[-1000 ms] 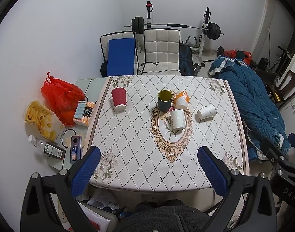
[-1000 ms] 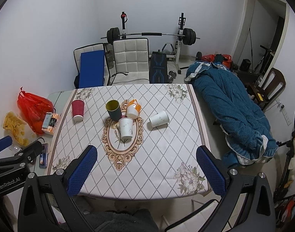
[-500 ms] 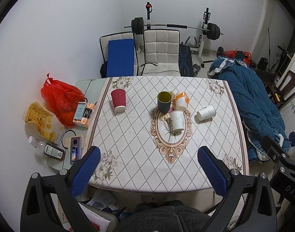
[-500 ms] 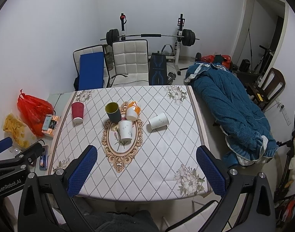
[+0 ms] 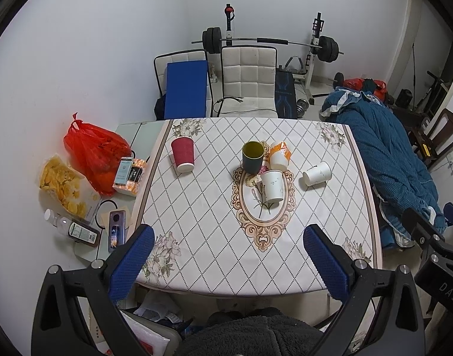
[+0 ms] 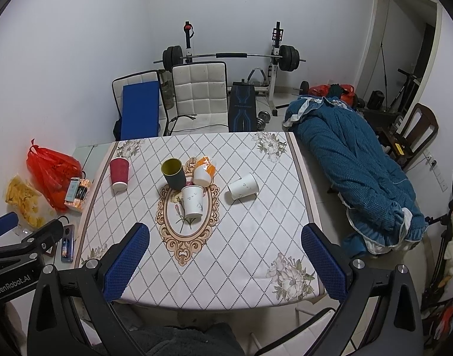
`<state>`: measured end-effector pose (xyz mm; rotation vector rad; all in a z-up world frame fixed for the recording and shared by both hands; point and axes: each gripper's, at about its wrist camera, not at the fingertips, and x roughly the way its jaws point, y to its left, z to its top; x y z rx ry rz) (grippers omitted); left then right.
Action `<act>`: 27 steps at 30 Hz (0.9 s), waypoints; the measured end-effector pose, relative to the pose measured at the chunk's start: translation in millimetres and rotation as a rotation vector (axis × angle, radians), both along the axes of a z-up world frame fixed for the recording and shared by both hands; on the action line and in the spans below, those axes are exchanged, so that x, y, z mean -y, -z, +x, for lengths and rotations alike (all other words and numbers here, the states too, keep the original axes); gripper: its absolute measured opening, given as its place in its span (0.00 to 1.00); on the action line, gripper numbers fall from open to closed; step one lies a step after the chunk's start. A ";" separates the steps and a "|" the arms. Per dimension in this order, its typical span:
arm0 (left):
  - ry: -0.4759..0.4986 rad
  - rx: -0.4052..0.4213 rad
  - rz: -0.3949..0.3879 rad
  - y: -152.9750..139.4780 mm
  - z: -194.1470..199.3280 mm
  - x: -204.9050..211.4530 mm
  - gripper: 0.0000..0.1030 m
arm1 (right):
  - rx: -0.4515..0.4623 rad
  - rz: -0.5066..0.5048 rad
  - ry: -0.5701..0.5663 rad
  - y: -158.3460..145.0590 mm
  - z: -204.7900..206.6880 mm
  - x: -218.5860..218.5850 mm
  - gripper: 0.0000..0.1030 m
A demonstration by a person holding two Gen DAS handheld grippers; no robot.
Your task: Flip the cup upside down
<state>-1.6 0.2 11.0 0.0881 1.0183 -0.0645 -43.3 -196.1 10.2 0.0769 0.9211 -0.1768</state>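
Several cups stand on the patterned table (image 5: 196,213) (image 6: 250,237). A dark green cup (image 5: 252,156) (image 6: 173,173) stands upright with its mouth up. A red paper cup (image 5: 183,154) (image 6: 119,173), a white cup (image 5: 271,185) (image 6: 192,201) and an orange-white cup (image 5: 279,156) (image 6: 205,171) stand mouth down. Another white cup (image 5: 316,173) (image 6: 243,186) lies on its side. My left gripper (image 5: 229,255) and right gripper (image 6: 226,258) are both open and empty, held high above the table's near edge.
A red bag (image 5: 93,154), snack packets, a bottle and a phone (image 5: 116,231) lie on the side surface left of the table. White chairs (image 5: 247,80) and a barbell rack stand behind. A blue quilt (image 6: 354,178) lies to the right.
Both grippers have drifted slightly up and back, so the table looks a little smaller. Nothing on the table has moved.
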 end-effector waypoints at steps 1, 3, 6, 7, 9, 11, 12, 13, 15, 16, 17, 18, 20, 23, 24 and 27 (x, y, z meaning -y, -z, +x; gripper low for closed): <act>-0.001 0.000 -0.001 -0.1 0.0 0.0 1.00 | 0.000 0.002 0.000 -0.1 0.3 -0.3 1.00; -0.003 -0.001 -0.002 0.0 0.5 0.5 1.00 | -0.001 0.002 0.000 -1.1 2.4 0.7 1.00; -0.001 0.000 0.001 0.1 -0.5 1.3 1.00 | -0.004 0.003 -0.002 -2.0 4.7 0.0 1.00; -0.002 0.000 0.001 0.2 -0.7 0.9 1.00 | -0.004 0.005 -0.002 -4.4 8.1 0.9 1.00; -0.001 -0.001 0.001 0.4 -0.9 1.1 1.00 | -0.004 0.004 -0.001 -4.3 8.3 0.9 1.00; 0.001 -0.002 0.001 0.3 -0.6 1.2 1.00 | -0.004 0.005 -0.001 -4.1 8.8 0.9 1.00; 0.000 -0.002 0.002 0.6 -0.7 1.5 1.00 | -0.006 0.007 -0.001 -4.6 9.2 0.5 1.00; 0.000 -0.005 0.002 1.7 0.3 0.9 1.00 | -0.008 0.008 -0.001 -4.3 11.7 -0.9 1.00; -0.004 -0.009 0.001 5.6 4.0 -1.1 1.00 | -0.014 0.008 0.000 -2.2 14.6 -2.7 1.00; -0.008 -0.015 0.005 9.4 7.1 -2.2 1.00 | -0.023 0.007 0.003 0.5 18.5 -4.2 1.00; -0.007 -0.025 0.000 14.5 9.2 -4.5 1.00 | -0.030 0.008 0.005 4.3 19.2 -4.8 1.00; -0.010 -0.032 -0.001 19.3 12.1 -6.2 1.00 | -0.040 0.006 0.010 9.9 20.9 -4.8 1.00; -0.010 -0.061 0.011 34.7 18.4 -10.9 1.00 | -0.074 0.004 0.021 27.4 26.0 -5.7 1.00; -0.002 -0.119 0.027 63.7 28.0 -17.4 1.00 | -0.142 0.002 0.046 58.9 34.0 -5.2 1.00; 0.005 -0.142 0.025 72.9 30.7 -19.2 1.00 | -0.160 0.003 0.054 67.5 36.7 -5.1 1.00; 0.015 -0.210 0.031 102.7 39.7 -23.5 1.00 | -0.228 -0.007 0.083 103.5 43.2 -4.0 1.00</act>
